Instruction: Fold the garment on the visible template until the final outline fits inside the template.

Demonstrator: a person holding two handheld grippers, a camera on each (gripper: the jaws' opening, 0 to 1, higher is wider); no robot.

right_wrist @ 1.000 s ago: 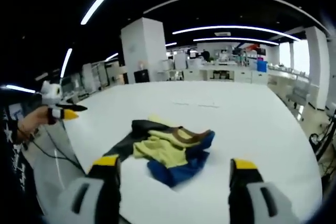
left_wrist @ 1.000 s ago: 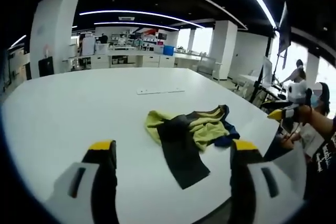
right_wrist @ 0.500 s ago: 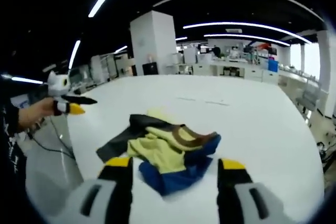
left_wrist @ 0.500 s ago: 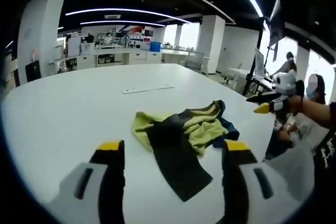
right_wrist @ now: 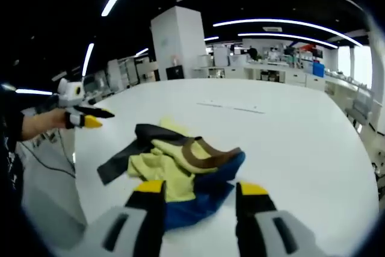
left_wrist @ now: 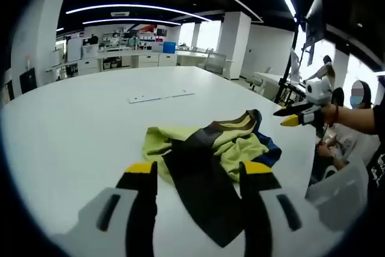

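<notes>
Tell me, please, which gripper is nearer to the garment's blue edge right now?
The right gripper: its jaws frame the blue edge of the garment. The left gripper sits at the opposite, dark side, its jaws framing the black panel.

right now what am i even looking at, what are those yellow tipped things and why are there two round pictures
Each round picture comes from a fisheye camera riding on a handheld gripper; a person holds one in each hand. The yellow-tipped black prongs at the bottom are that gripper's own fingers, spread apart and holding nothing. The left gripper view also shows the right gripper at the side; the right gripper view shows the left one. Between them, on the big white table, lies a crumpled yellow, black and blue garment. Further back lies a thin white strip.
</notes>
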